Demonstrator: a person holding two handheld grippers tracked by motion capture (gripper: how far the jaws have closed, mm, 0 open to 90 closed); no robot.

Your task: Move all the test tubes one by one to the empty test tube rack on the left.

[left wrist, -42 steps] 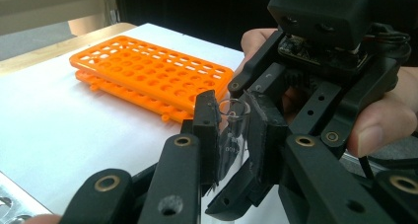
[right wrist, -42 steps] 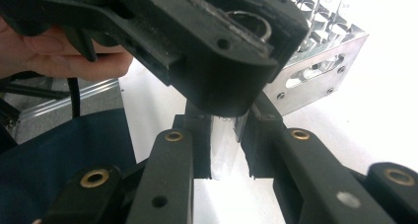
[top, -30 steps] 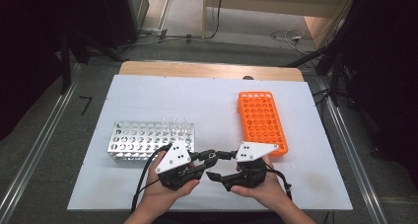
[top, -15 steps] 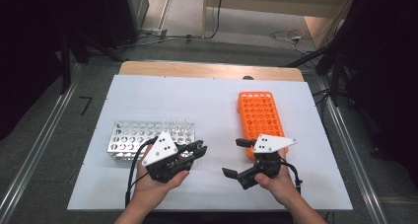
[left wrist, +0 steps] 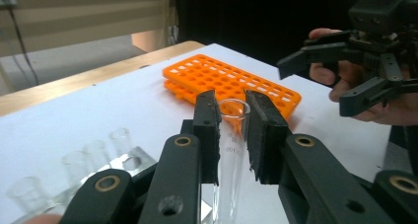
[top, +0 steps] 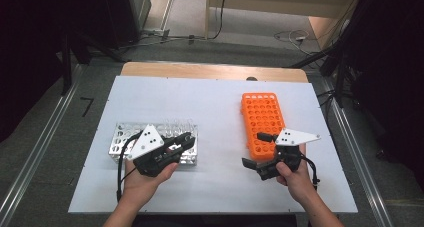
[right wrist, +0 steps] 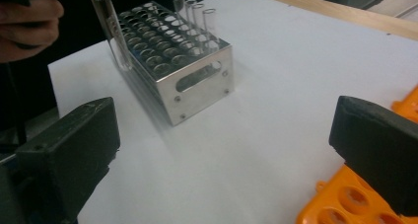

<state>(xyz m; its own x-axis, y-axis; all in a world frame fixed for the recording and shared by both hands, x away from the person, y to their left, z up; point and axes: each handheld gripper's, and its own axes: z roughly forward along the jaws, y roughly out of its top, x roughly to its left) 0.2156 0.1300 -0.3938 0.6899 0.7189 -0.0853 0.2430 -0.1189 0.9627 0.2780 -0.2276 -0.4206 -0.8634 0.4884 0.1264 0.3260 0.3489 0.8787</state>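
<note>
Gripping a glass tube (left wrist: 231,135) upright

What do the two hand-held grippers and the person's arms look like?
Each hand-held gripper, left and right, is black, with two blocky jaws on linked arms with brass-coloured pivot pins. On top of each sits a pale three-cornered plate dotted with small holes. A black cable trails from each. The forearms are bare, no sleeves visible.

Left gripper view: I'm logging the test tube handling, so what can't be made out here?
- Test tube: its bottom end runs off the lower edge; the left claw covers its sides.
- Printed marks on the tube: too small to read.
- Metal rack: blurred, cut by the edge, partly behind the claw.
</note>
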